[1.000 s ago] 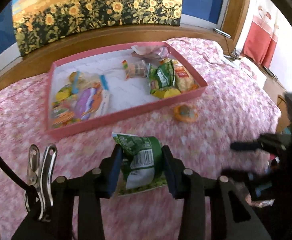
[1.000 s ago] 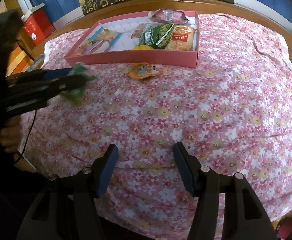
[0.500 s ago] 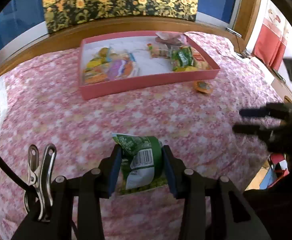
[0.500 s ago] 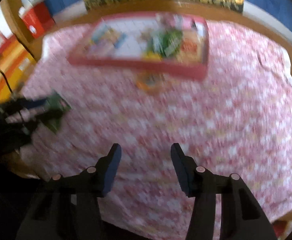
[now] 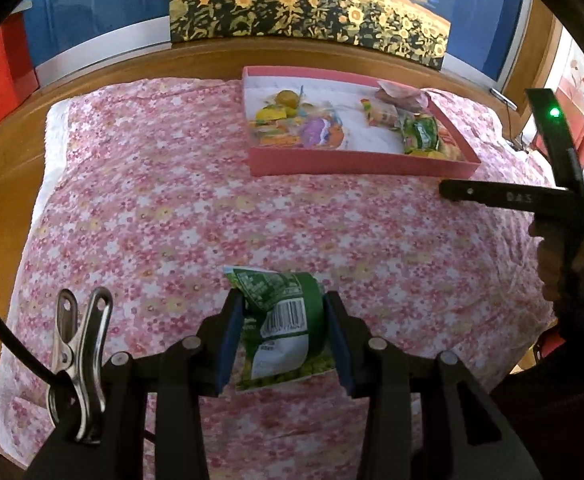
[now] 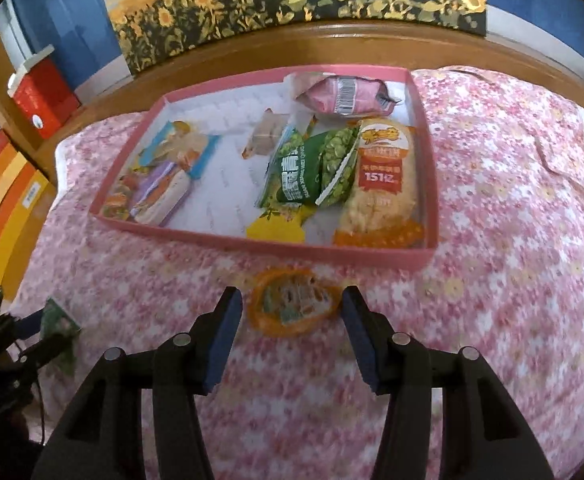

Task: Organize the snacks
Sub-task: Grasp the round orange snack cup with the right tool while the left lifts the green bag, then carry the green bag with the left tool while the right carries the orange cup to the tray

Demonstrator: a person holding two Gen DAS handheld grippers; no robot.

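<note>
Carrying green snack packet (image 5: 282, 320) pinched in left gripper (image 5: 284, 334), right gripper (image 6: 290, 330) spread, just narrowed, straddling orange snack (image 6: 292, 306); next, closing and lifting toward pink tray (image 6: 292, 245).

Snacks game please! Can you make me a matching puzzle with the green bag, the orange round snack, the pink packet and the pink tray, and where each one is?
Things:
1. green bag
2. orange round snack
3. pink packet
4. pink tray

Places:
A. inside the tray, at its far corner
B. squeezed in the left gripper
C. on the flowery cover, near the wooden edge
D. on the cover, between the open fingers of the right gripper

Pairs: 1-B, 2-D, 3-A, 4-C
</note>
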